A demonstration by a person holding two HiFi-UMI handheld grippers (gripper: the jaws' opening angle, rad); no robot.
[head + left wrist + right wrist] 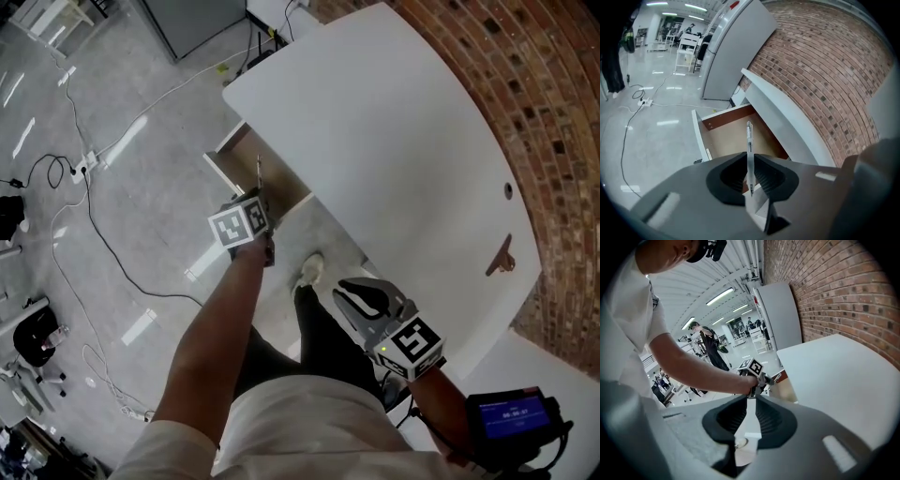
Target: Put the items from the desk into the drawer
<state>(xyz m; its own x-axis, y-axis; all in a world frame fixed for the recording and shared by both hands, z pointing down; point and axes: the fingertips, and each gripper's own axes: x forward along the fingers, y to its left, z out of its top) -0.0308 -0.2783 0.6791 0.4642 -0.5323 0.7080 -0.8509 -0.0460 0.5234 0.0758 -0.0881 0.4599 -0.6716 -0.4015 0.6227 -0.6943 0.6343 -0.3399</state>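
Desk (403, 141) first: white curved top, nearly bare, running along the brick wall (525, 103). The only thing on it is a small brown item (500, 258) near the right-hand corner by the wall. It's too small in the head view to name, maybe a tool. Under the desk's left edge the drawer (731, 136) stands pulled out. It has a wooden inside and looks empty from your L gripper view, so it's ready to receive.

Your L gripper (750, 161) hangs above the open drawer, angled down toward it. Its jaws pinch a clear pen (749, 140) on the nib half, w/ the clip end sticking out ahead. Held like that, the pen lines up approx. w/ the drawer's length. I'd judge the step in hand is laying it inside.

Your R gripper (753, 398) sits back by your body, off the desk's front edge. Its jaws are pressed together at the tips w/ nothing btwn them. It's idle, prob. kept clear of the L arm. It's also the nearer one for the brown item.

Surface & room: the top is matte white, w/ one small hole (507, 189) toward the wall edge. The floor (141, 141) is glossy grey w/ light reflections. Cables (84, 202) and a power strip (80, 169) trail across it. A tall grey cabinet (733, 51) stands beyond the drawer.
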